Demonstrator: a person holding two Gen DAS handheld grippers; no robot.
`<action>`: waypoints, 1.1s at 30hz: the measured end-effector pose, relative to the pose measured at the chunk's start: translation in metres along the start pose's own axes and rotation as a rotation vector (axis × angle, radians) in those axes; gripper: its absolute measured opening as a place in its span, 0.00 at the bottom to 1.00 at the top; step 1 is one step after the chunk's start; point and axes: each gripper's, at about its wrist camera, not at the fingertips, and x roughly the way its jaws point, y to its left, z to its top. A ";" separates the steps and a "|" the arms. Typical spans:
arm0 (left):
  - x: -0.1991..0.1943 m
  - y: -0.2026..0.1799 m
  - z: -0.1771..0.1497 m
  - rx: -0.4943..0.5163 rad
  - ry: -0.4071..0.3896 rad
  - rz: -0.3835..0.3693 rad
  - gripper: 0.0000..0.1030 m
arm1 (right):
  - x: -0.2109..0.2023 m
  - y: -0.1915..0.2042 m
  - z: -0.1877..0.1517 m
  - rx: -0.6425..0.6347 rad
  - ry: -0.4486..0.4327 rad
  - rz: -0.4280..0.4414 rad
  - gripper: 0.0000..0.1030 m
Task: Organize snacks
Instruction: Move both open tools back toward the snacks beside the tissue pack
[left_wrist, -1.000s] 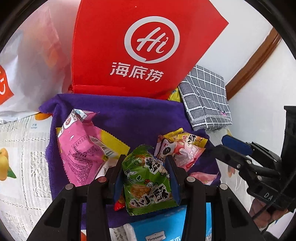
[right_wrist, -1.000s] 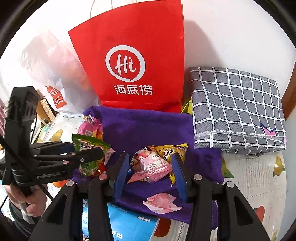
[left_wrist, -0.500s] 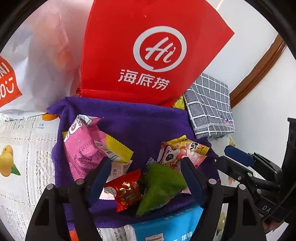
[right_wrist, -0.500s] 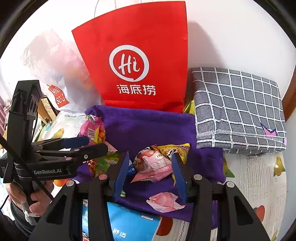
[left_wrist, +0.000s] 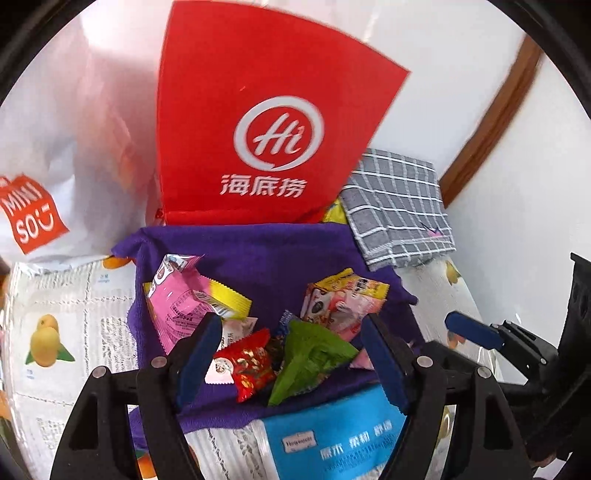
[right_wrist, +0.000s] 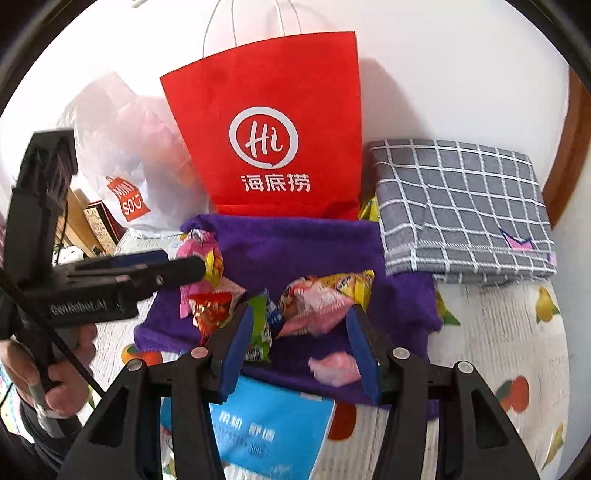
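Your left gripper (left_wrist: 291, 354) stands released, its jaws having just spread; the green snack packet (left_wrist: 310, 360) lies free between them on the purple towel (left_wrist: 266, 251), touching the red packet (left_wrist: 245, 363) at nine o'clock. Your right gripper (right_wrist: 301, 341) has just been widening; the pink-and-yellow packet (right_wrist: 319, 299) sits at its twelve o'clock, apparently clear of the pads. The red paper bag (right_wrist: 273, 125) stands at twelve o'clock beyond the towel, the grey checked cloth (right_wrist: 461, 206) at two.

Glossy foil snack packets (left_wrist: 314, 354) on fuzzy purple cloth (left_wrist: 258, 254) (matt) — paper red bag (left_wrist: 266, 110).
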 end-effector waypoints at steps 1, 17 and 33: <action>-0.005 -0.003 0.000 0.014 -0.004 -0.005 0.74 | -0.005 0.002 -0.004 0.003 0.000 -0.002 0.51; -0.067 -0.031 -0.057 0.087 -0.039 0.026 0.74 | -0.071 0.028 -0.076 0.053 -0.051 -0.073 0.51; -0.116 0.004 -0.131 0.006 -0.047 0.102 0.74 | -0.052 0.074 -0.157 0.100 0.088 0.065 0.50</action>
